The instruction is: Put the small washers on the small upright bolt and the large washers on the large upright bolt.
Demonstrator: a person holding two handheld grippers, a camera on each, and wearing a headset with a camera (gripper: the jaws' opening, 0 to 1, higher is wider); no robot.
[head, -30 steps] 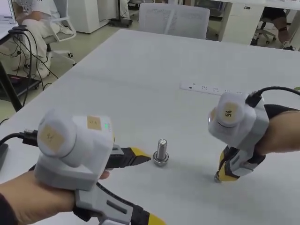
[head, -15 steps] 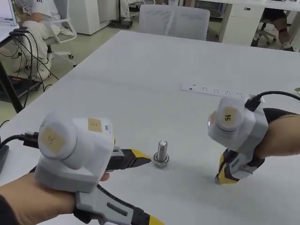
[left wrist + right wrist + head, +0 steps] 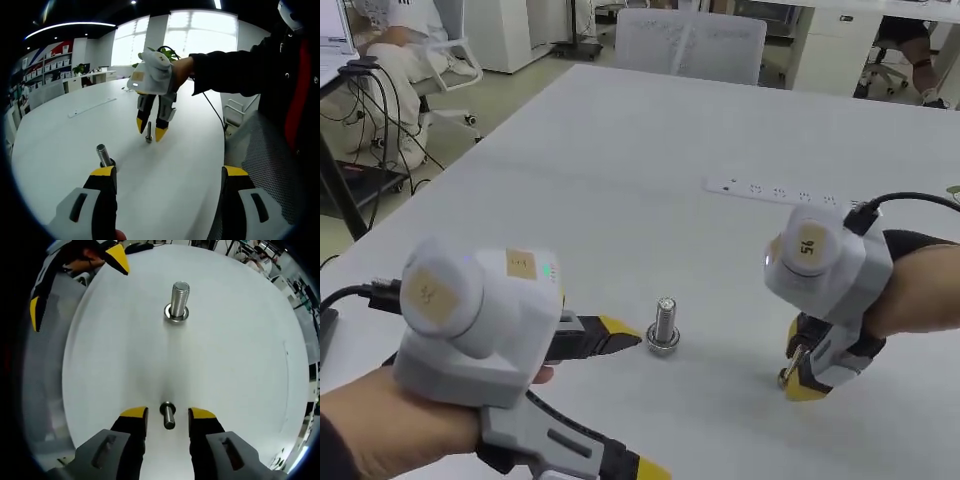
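1. The right gripper (image 3: 167, 410), its yellow-tipped jaws apart, straddles the small upright steel bolt (image 3: 169, 420) without visibly touching it.
2. The left gripper (image 3: 170, 172), jaws wide apart and empty, has the large threaded steel bolt (image 3: 103, 154) at 10 o'clock, just beside one jaw.
3. From the small bolt, the large one stands at 12 o'clock on the white table (image 3: 240, 365).
4. Risk: closing off-centre would likely tip the small bolt, and a stray left jaw could topple the large one.

Left tool (image 3: 169, 172): jaws stood wide apart.
Large bolt (image 3: 103, 154): stood upright on desk (image 3: 190, 145), just beside one jaw tip.
Right tool (image 3: 150, 131): pointed down, jaws astride small bolt (image 3: 148, 138).
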